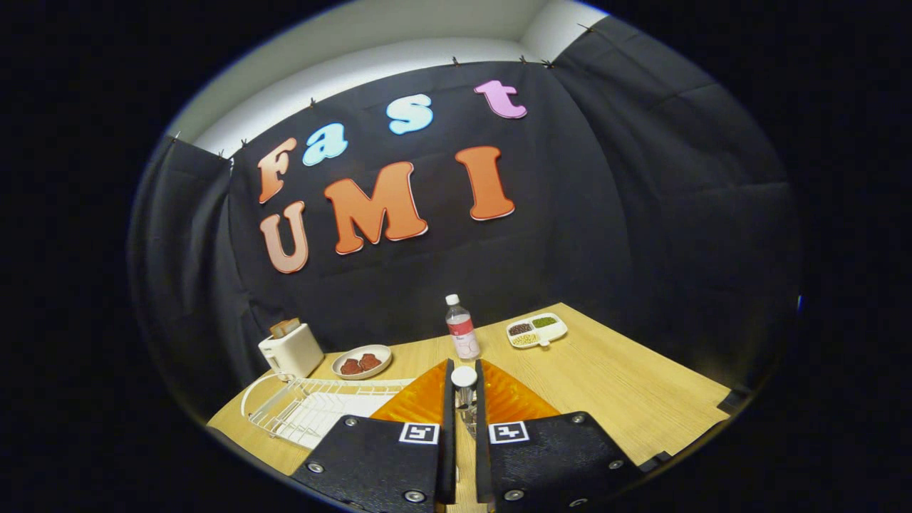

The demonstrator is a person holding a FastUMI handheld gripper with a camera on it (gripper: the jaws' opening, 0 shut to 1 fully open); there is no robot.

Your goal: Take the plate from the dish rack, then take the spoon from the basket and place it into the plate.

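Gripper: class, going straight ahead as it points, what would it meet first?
Probably the bottle, upright on the table beyond the gripper's fingers, which stand close around a white-topped item; depth is unclear.

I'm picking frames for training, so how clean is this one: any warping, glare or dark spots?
Gripper view: strong fisheye warp bows the table edge and the wire dish rack; light is even on the wood, no harsh glare; the bottle and toaster look sharp; the tongs, nearly closed around a white-capped object, are brightly lit.

no text readable; bottle (pixel 462 329) label too small; square coded marks on the claw (pixel 464 388).
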